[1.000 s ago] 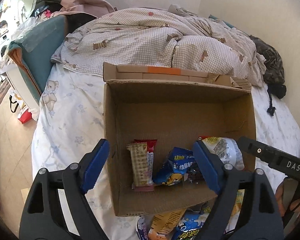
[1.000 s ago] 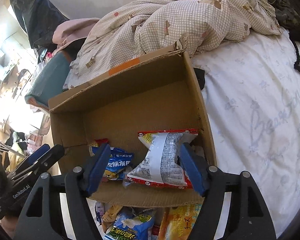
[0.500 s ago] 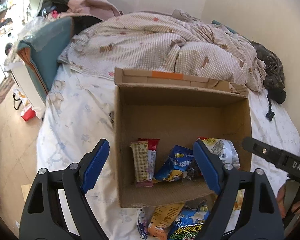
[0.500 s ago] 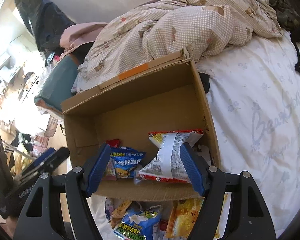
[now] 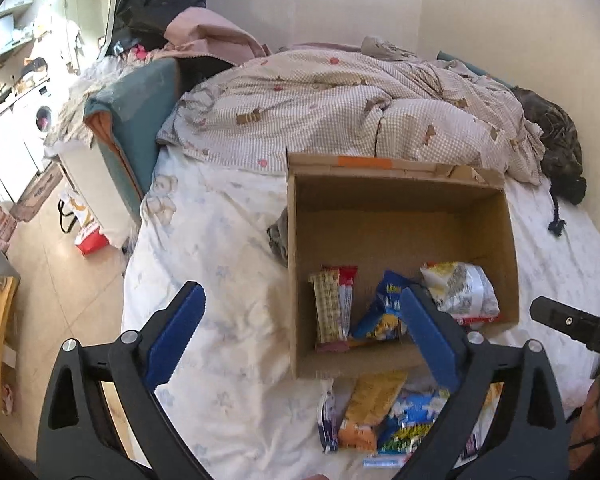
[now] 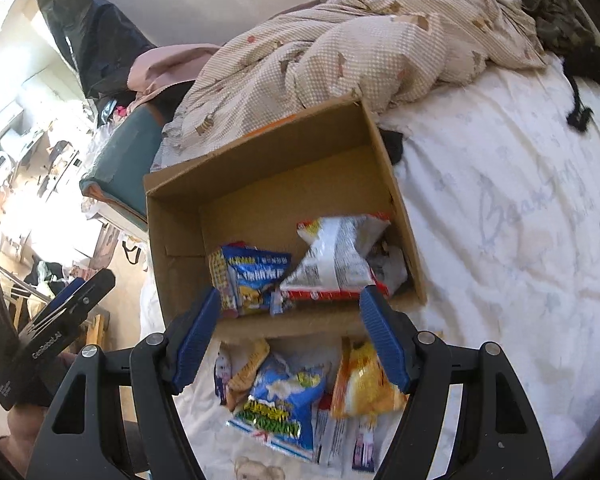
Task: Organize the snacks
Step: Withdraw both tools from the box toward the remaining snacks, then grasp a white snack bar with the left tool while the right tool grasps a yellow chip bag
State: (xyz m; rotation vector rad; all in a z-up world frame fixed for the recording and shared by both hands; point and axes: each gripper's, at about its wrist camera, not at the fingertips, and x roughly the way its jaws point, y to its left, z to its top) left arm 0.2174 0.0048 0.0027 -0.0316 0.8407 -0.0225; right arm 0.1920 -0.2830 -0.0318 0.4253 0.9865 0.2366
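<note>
Snacks half sorted on the bed, both my claws empty above them.

Leftmost, my left gripper (image 5: pixel 300 332) hangs over the pale flowered bedsheet (image 5: pixel 220 248), its blue-padded jaws opening wide with nothing between them. Beside it the open brown cardboard box (image 5: pixel 400 200) sits on the bed within easy reach, so packets can drop straight in; along its near wall lie a beige wafer bar in clear wrap (image 5: pixel 328 306), a blue crinkly snack bag (image 5: pixel 384 308) and a silver-and-red foil packet (image 6: pixel 336 256). Outside the near wall waits the unsorted heap, a blue-and-green puffed bag (image 6: pixel 280 400) and an orange-yellow packet (image 6: pixel 364 384) among them, I judge next to go in. Further right, my right gripper (image 6: pixel 292 340) has its jaws apart and empty, framing that heap. Both claws tilt steeply downward from above.
</note>
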